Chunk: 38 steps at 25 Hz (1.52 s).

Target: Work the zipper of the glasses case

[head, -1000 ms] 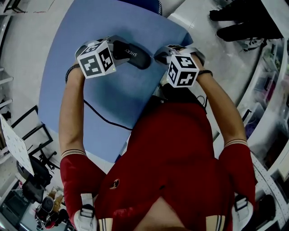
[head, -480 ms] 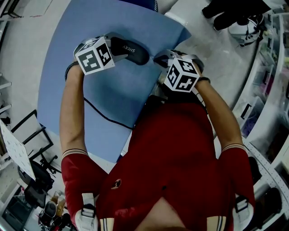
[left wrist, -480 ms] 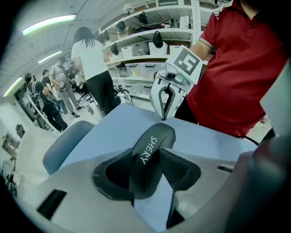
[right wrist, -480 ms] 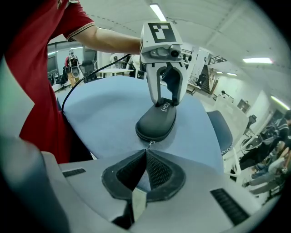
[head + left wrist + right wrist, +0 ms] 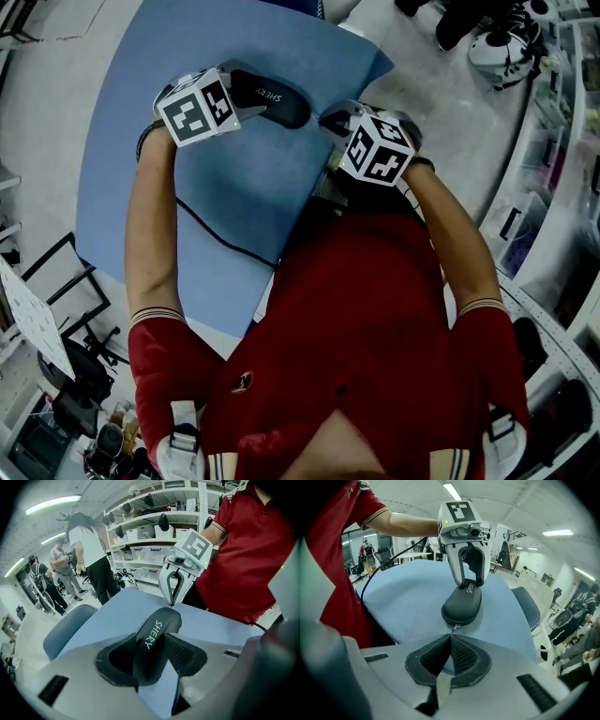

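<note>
The left gripper [image 5: 151,660] clamps the glasses case [image 5: 157,630] between its jaws. The right gripper [image 5: 451,641], jaws pressed together, seems to pinch the zipper pull [image 5: 453,626] just at their tips. Such a thin hold may slip off if pulled sideways.

Glasses case [image 5: 462,604]: dark oval shell, white "SHERY" lettering on the lid, lying closed on the blue tabletop [image 5: 234,187]. My left gripper [image 5: 152,658] clamps one end. At the opposite end my right gripper [image 5: 451,637] pinches the zipper pull [image 5: 454,626].
</note>
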Motion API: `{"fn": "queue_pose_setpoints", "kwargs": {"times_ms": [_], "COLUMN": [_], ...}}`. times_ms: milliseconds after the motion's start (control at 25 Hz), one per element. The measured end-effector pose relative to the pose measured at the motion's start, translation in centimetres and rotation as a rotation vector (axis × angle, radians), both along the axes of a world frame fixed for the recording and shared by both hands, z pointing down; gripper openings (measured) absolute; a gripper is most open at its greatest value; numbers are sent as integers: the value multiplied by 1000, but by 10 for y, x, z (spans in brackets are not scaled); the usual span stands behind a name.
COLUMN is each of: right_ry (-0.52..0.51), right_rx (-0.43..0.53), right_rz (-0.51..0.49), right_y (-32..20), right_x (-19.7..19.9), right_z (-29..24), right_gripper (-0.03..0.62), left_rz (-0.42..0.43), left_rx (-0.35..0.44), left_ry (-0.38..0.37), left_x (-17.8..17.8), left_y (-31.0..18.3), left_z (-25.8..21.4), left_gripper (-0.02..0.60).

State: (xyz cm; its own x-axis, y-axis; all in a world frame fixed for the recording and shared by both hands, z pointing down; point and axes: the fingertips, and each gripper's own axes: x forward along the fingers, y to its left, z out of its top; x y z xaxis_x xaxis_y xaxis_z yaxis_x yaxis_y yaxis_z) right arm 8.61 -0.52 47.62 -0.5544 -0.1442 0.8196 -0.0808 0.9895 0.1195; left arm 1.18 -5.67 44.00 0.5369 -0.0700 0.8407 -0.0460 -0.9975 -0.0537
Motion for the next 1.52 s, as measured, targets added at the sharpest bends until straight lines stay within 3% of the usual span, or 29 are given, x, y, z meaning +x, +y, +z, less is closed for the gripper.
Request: {"fn": "queue_pose_setpoints", "kwargs": {"times_ms": [640, 800, 880, 960, 1400, 1520], "right_ry": [-80, -94, -61, -59, -159, -166], "right_rx": [-91, -132, -119, -106, -46, -48], "right_rz": [112, 50, -9, -7, 337, 411], "right_y": [20, 49, 72, 83, 26, 15], "right_x": [-13, -32, -43, -46, -21, -14], "right_z": [-3, 0, 9, 12, 0, 3], "right_gripper": [-2, -3, -3, -3, -2, 42], "left_rz": [-5, -21, -33, -36, -37, -40], "left_rx": [6, 4, -3, 0, 14, 14], "left_ry": [34, 54, 70, 78, 77, 78], "left_x": [-2, -1, -1, -1, -1, -1], "left_y": [1, 0, 0, 0, 0, 1], "left_z": [0, -1, -1, -1, -2, -1], "left_gripper": [172, 172, 172, 172, 172, 172]}}
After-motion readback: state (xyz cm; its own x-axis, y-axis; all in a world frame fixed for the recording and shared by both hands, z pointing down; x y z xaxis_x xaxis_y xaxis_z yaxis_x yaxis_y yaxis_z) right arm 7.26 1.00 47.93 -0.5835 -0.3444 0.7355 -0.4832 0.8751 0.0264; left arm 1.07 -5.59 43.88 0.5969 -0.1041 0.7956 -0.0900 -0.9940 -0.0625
